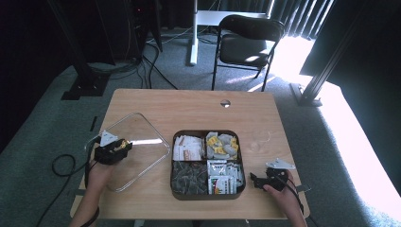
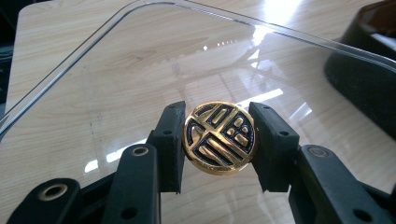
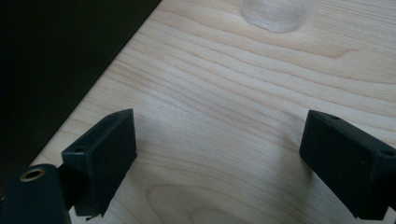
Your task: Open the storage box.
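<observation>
A clear plastic lid point(image 1: 137, 142) lies tilted at the table's left, and it bears a round gold knob point(image 2: 219, 137) with a dark pattern. My left gripper point(image 1: 124, 145) is shut on that knob, one pad on each side of it point(image 2: 219, 140). A dark box point(image 1: 207, 132) with four compartments of packets sits in the middle of the table. To its right my right gripper point(image 1: 254, 181) stands open just above the bare wood point(image 3: 219, 158), with nothing between its jaws.
The box's dark wall rises at the right of the left gripper view point(image 2: 364, 79) and at the left of the right gripper view point(image 3: 56, 56). A small clear round thing point(image 3: 275, 14) lies on the wood beyond the right gripper. A folding chair point(image 1: 248, 45) stands behind the table.
</observation>
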